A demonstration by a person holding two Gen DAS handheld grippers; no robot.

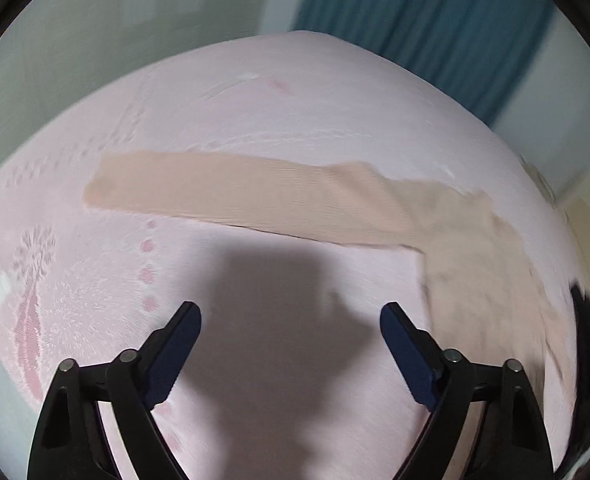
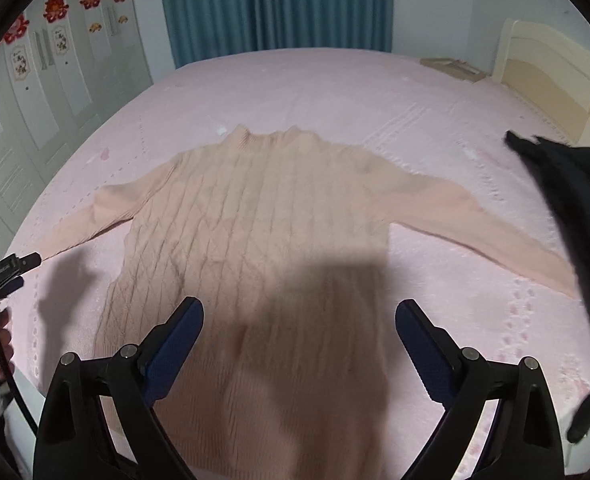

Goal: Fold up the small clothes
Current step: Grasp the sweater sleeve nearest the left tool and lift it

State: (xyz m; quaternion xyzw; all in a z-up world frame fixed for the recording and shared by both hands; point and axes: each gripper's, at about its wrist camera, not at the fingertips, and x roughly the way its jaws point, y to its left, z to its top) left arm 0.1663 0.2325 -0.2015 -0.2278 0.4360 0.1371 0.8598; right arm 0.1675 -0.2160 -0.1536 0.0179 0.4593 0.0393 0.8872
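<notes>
A peach cable-knit sweater (image 2: 255,216) lies flat, front up, on the pink bedspread (image 2: 335,92), collar away from me and both sleeves spread out sideways. My right gripper (image 2: 299,312) hovers open above the sweater's lower body, with nothing between its fingers. In the left wrist view one long sleeve (image 1: 215,192) stretches across the bed, joining the sweater's body at the right. My left gripper (image 1: 291,316) hangs open over bare bedspread just short of that sleeve, holding nothing. The left gripper (image 2: 11,268) also shows at the left edge of the right wrist view, near the sleeve's cuff.
A black garment (image 2: 575,208) lies on the bed at the right, over the end of the right sleeve. A teal curtain (image 2: 275,4) hangs behind the bed, a cream headboard (image 2: 555,68) stands at right, and white wardrobe doors (image 2: 35,100) at left.
</notes>
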